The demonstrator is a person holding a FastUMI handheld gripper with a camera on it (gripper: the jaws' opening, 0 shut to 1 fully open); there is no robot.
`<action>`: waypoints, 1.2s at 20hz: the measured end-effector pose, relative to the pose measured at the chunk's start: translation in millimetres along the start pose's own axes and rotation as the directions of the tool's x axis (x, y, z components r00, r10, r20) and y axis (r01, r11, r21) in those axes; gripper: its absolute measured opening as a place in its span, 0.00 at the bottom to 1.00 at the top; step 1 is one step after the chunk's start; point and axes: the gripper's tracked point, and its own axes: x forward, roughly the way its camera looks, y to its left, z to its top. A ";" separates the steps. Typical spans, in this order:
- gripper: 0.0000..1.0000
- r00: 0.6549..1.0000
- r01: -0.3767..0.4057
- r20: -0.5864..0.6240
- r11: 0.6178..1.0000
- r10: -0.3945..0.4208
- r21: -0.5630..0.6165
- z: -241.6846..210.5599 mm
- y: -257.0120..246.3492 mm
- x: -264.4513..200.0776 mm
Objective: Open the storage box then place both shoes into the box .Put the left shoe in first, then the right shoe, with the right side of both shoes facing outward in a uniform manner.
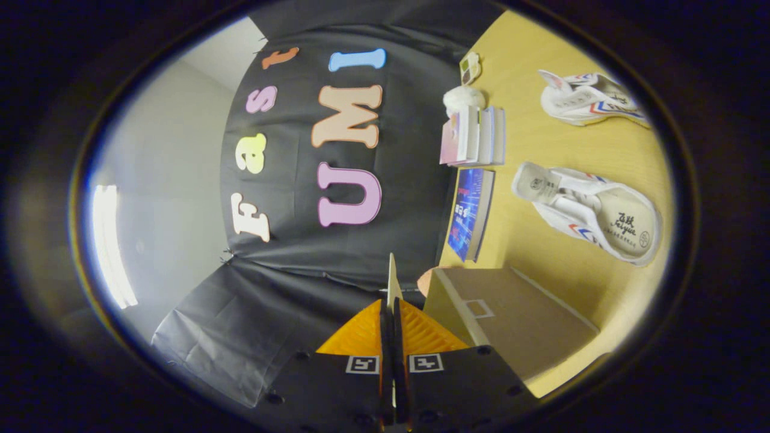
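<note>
Between the gripper fingers, pressed together, sits a thin pale flap, apparently the lid edge of the storage box just right. Step in hand: opening. Both shoes wait beyond on the table. Next: swing the lid clear.

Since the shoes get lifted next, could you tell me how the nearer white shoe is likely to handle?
The nearer white shoe looks like soft canvas, so its upper may flex under the tongs, now closed on a thin flap. It appears light. Lying on the table, it seems unlikely to roll.
</note>
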 end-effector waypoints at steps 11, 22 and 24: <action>0.05 0.999 -0.013 -0.046 0.995 0.009 -0.096 -83.5 101.6 29.2; 0.11 0.994 -0.013 -0.112 0.977 -0.011 -0.212 -171.8 123.0 79.9; 0.21 0.991 -0.018 -0.131 0.969 -0.015 -0.246 -189.6 124.2 81.4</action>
